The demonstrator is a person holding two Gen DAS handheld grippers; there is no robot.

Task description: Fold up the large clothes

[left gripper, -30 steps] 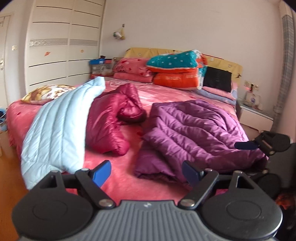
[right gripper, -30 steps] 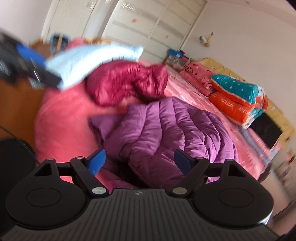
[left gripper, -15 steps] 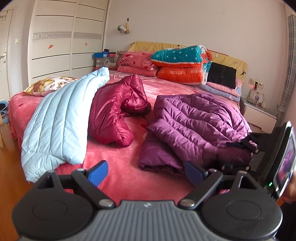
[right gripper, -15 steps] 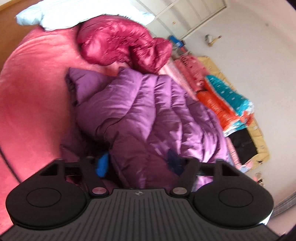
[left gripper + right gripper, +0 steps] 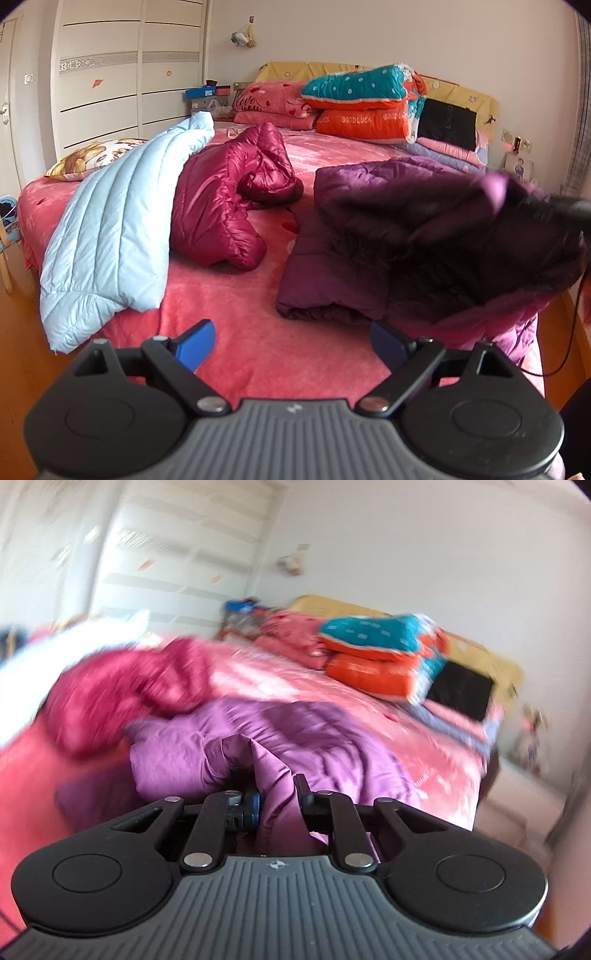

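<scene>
A purple padded jacket [image 5: 369, 236] lies on the right half of the pink bed [image 5: 229, 332]. Its near right edge is lifted off the bed and blurred in the left wrist view. My right gripper [image 5: 277, 799] is shut on a bunched fold of the purple padded jacket [image 5: 273, 771], the fabric pinched between its blue pads. My left gripper [image 5: 291, 341] hovers open over the bed's near edge, nothing between its fingers. A crimson puffer jacket [image 5: 221, 199] lies crumpled mid-bed, and a light blue padded coat [image 5: 110, 236] drapes over the left side.
Stacked pillows and quilts [image 5: 365, 107] sit at the headboard, with a floral cushion [image 5: 92, 155] at the far left. White wardrobe doors [image 5: 110, 74] stand on the left, a bedside table [image 5: 517, 162] on the right. Wooden floor [image 5: 22, 350] borders the bed.
The right gripper came in onto the purple jacket, shut on a fold of it and lifted its edge off the bed. The left gripper stayed put and open.
</scene>
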